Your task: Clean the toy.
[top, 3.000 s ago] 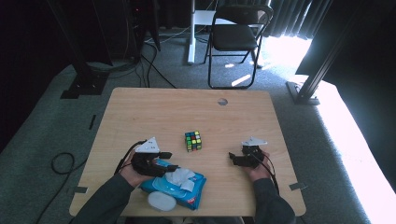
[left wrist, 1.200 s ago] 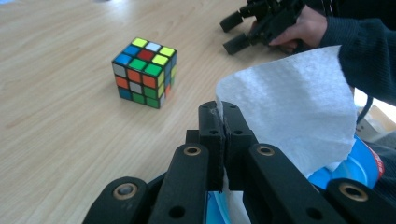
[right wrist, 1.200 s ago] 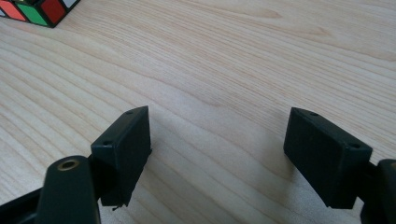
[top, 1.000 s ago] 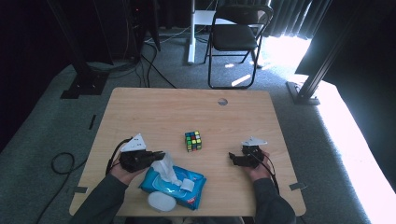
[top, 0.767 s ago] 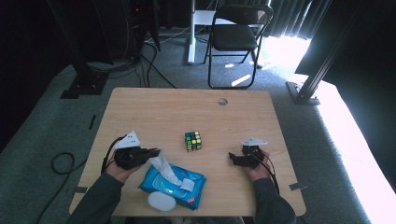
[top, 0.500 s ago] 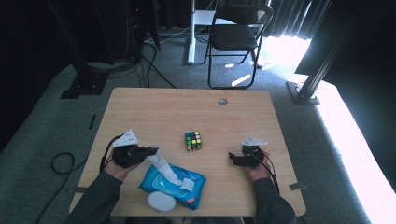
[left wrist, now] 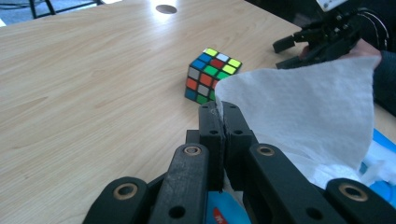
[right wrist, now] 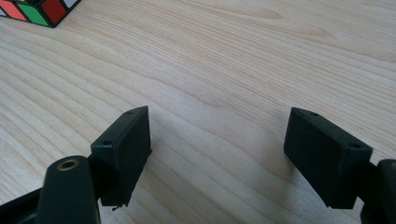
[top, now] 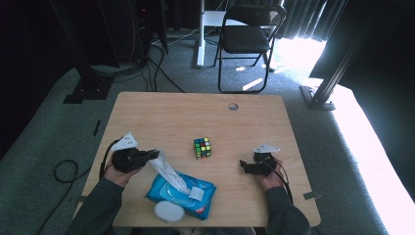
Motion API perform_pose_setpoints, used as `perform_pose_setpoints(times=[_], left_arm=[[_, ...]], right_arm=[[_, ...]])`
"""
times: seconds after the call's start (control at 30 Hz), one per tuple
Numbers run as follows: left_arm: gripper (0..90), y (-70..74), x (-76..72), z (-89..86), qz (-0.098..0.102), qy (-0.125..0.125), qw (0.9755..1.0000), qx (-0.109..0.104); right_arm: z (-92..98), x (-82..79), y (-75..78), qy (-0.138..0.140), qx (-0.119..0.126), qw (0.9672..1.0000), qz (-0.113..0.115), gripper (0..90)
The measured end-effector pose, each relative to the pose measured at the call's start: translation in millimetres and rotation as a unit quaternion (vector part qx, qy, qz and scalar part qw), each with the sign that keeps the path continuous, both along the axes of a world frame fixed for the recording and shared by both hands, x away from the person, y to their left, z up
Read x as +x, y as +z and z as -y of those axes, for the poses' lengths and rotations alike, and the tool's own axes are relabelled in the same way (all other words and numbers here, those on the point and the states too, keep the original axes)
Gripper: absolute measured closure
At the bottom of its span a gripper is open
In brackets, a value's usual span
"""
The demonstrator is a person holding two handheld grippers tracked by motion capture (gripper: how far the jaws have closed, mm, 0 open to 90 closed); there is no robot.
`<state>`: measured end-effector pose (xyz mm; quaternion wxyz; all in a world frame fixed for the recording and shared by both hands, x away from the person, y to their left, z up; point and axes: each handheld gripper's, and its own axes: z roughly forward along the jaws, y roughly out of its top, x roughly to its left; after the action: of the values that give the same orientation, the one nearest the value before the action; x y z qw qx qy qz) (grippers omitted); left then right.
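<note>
In the left gripper view my left gripper is shut on the corner of a white wet wipe. From above, the left gripper sits at the table's front left. The wipe stretches from it down into a blue wipes pack at the front edge. A Rubik's cube stands mid-table, and in the left gripper view the cube lies just beyond the jaws. My right gripper rests at the front right, and its own view shows the right gripper open over bare wood.
A round white lid lies by the pack's near edge. The wooden table has a cable hole near its far edge. A folding chair and black stands are on the floor beyond the table.
My left gripper has drawn back to the left, away from the pack, pulling the wipe out longer. The right gripper and the cube have stayed put.
</note>
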<state>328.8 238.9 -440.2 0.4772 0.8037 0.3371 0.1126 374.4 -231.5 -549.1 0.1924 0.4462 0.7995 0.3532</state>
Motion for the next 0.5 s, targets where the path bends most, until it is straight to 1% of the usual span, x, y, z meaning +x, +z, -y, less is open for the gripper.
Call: perform_pose_setpoints(times=[0.1, 0.13, 0.17, 0.2, 0.3, 0.37, 0.47, 0.5], left_arm=[[89.2, 1.2, 1.6, -5.5, 0.000, 0.009, 1.0000, -0.003], [89.2, 1.5, 1.9, -7.1, 0.002, 0.015, 0.9999, -0.004], [89.2, 2.2, 2.4, -9.4, 0.004, 0.026, 0.9997, -0.003], [89.2, 3.1, 3.6, -13.6, 0.001, 0.031, 0.9995, -0.008], [89.2, 5.8, 4.6, -28.0, 0.001, 0.046, 0.9987, -0.023], [89.2, 6.0, 4.1, -35.2, 0.001, 0.055, 0.9981, -0.028], [89.2, 4.6, 4.5, -39.0, -0.002, 0.058, 0.9978, -0.032], [89.1, 3.5, 4.8, -39.3, -0.004, 0.059, 0.9978, -0.030]], right_arm=[[0.0, 0.0, 0.0, 0.000, 0.000, 1.0000, 0.000, 22.6], [0.0, 0.1, 0.0, 0.000, 0.000, 1.0000, 0.000, 22.6], [0.0, 0.1, 0.0, 0.000, 0.000, 1.0000, 0.000, 22.6], [0.0, 0.1, 0.0, 0.000, 0.000, 1.0000, 0.000, 22.6], [0.0, 0.3, 0.0, 0.001, 0.000, 1.0000, 0.000, 22.6], [0.0, 0.4, 0.0, 0.001, -0.001, 1.0000, 0.000, 22.6], [0.0, 0.6, 0.0, 0.002, -0.001, 1.0000, 0.000, 22.6], [0.0, 0.7, 0.0, 0.002, -0.001, 1.0000, 0.000, 22.6]])
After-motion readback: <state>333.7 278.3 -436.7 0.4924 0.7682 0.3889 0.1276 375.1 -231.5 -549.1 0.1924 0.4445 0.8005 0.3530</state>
